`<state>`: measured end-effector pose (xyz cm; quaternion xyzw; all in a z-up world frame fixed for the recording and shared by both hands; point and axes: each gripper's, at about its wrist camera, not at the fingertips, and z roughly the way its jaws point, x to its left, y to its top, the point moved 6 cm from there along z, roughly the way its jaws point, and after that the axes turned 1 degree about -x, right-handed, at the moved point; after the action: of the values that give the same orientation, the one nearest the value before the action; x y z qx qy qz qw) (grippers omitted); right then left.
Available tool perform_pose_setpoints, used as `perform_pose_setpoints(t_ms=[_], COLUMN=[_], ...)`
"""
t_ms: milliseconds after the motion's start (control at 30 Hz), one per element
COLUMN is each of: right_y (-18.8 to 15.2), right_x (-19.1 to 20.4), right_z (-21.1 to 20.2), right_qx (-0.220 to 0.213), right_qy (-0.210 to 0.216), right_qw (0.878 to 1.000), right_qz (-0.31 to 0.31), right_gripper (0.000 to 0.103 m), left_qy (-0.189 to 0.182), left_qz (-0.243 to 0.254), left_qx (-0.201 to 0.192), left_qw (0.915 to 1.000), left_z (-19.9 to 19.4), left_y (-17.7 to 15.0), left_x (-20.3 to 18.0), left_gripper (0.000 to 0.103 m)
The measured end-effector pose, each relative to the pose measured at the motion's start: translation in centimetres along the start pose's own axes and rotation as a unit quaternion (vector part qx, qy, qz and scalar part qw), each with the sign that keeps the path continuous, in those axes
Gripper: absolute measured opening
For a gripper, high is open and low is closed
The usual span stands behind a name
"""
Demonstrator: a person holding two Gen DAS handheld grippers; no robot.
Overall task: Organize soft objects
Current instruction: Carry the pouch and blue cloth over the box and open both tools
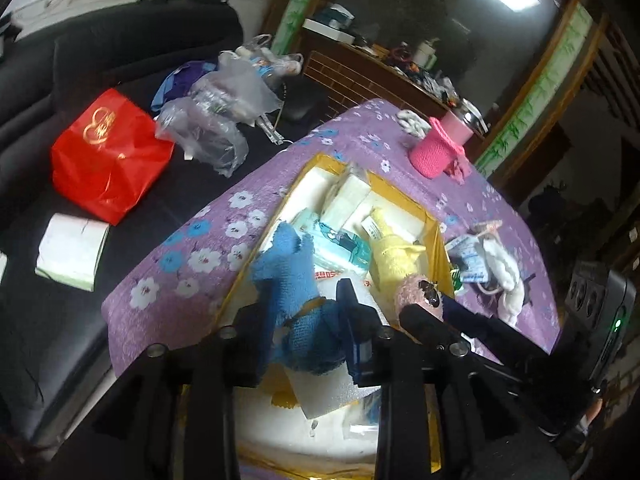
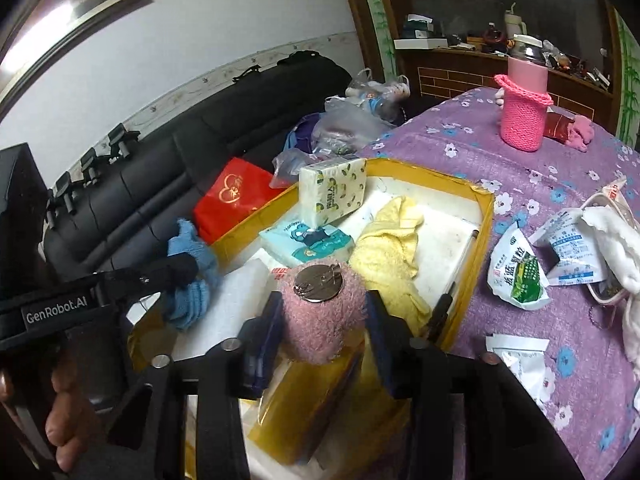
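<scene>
My left gripper (image 1: 306,320) is shut on a blue towel (image 1: 298,292) and holds it over the near end of a yellow-rimmed box (image 1: 434,226). My right gripper (image 2: 322,322) is shut on a fuzzy pink object with a round metal top (image 2: 322,308), also above the box (image 2: 482,220). In the box lie a yellow towel (image 2: 390,254), a white tissue pack with green print (image 2: 332,192) and a teal tissue pack (image 2: 306,242). The blue towel also shows in the right wrist view (image 2: 192,276). The pink object also shows in the left wrist view (image 1: 418,290).
The box sits on a purple flowered tablecloth (image 2: 460,152). A pink knitted bottle sleeve (image 2: 522,114) stands far back. Sachets (image 2: 518,272) and a white cloth (image 2: 612,246) lie right of the box. A black sofa (image 1: 80,80) at left holds a red bag (image 1: 106,158) and plastic bags (image 1: 216,120).
</scene>
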<state>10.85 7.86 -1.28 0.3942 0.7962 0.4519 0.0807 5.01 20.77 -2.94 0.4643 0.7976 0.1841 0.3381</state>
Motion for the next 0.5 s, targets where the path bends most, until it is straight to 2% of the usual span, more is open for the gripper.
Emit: perform_pose_setpoints(t_ms=[33, 100, 233, 300, 367, 500], right_y=[0.2, 0.1, -0.1, -0.1, -0.1, -0.2], right_x=[0.0, -0.3, -1.0, -1.3, -1.7, -3.2], right_z=[0.3, 0.2, -0.3, -0.7, -1.3, -3.4], right_qx=[-0.001, -0.004, -0.011, -0.015, -0.021, -0.041], right_qy=[0.001, 0.007, 0.019, 0.025, 0.032, 0.029], right_qw=[1.000, 1.000, 0.999, 0.999, 0.998, 0.997], right_qz=[0.004, 0.013, 0.026, 0.035, 0.043, 0.055], right_gripper=[0.050, 0.050, 0.053, 0.055, 0.055, 0.058], left_qy=[-0.002, -0.014, 0.001, 0.004, 0.001, 0.009], left_qz=[0.002, -0.001, -0.002, -0.004, -0.017, -0.012], left_qx=[-0.001, -0.007, -0.014, -0.008, -0.018, -0.024], left_qw=[1.0000, 0.9999, 0.9999, 0.9999, 0.9997, 0.9996], left_z=[-0.2, -0.7, -1.1, -1.1, -1.6, -2.7], left_y=[-0.1, -0.2, -0.3, -0.3, -0.2, -0.6], left_x=[0.0, 0.1, 0.3, 0.5, 0.7, 0.2], left_gripper=[0.029, 0.043, 0.053, 0.054, 0.054, 0.054])
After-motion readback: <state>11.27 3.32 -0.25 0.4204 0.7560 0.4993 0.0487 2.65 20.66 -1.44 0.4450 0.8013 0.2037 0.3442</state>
